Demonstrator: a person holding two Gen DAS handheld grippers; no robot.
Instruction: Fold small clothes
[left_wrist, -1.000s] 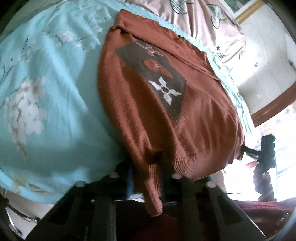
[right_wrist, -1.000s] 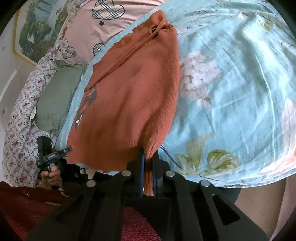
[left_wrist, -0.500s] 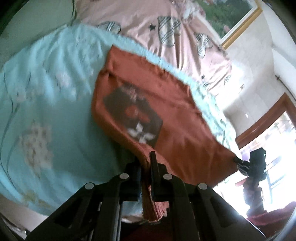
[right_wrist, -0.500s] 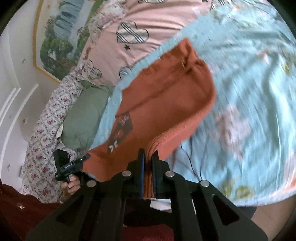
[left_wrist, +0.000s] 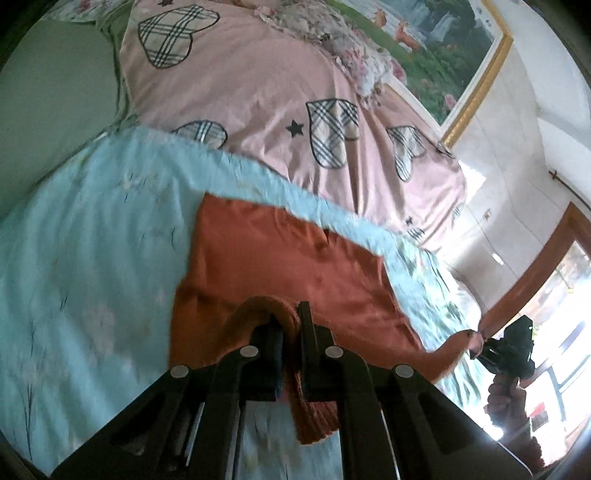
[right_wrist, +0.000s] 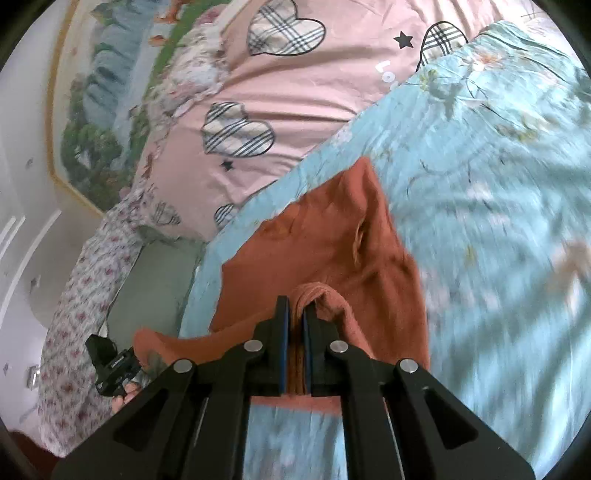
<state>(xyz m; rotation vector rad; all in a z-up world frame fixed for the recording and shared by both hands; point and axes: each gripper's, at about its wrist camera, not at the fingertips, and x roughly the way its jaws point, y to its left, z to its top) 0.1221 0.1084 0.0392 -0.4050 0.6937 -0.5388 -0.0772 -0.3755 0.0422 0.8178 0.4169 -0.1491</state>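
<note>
Sweater (left_wrist: 288, 266), rust-orange knit, lies on the blue floral sheet (left_wrist: 92, 258) of the bed, its far edge close to where the sheet meets the pink quilt (left_wrist: 258, 92) with plaid hearts. Both hem corners are lifted off the sheet and carried toward that far edge, so the lower half arches over the part lying flat.

Left gripper (left_wrist: 291, 332) is clamped on a bunched ribbed corner; a tongue of knit hangs down between its fingers. Right gripper (right_wrist: 295, 321) is clamped the same way on the other corner, with cloth pinched tight between the blue pads (right_wrist: 282, 332). From each camera the opposite gripper shows small at the frame's side, with the hem stretched loosely between the two.

My reading is that the bottom-to-top fold is in hand: the hem is being brought over the body toward the collar end. The sheet looks blurred, which suggests motion.

Next, I'd judge, both corners need to come down together near the sweater's far edge, level with each other, so the hem lands square and not skewed. Then the jaws must open cleanly; knit this soft may cling to the pads and drag the fold askew, so a low, gentle release seems wise.
</note>
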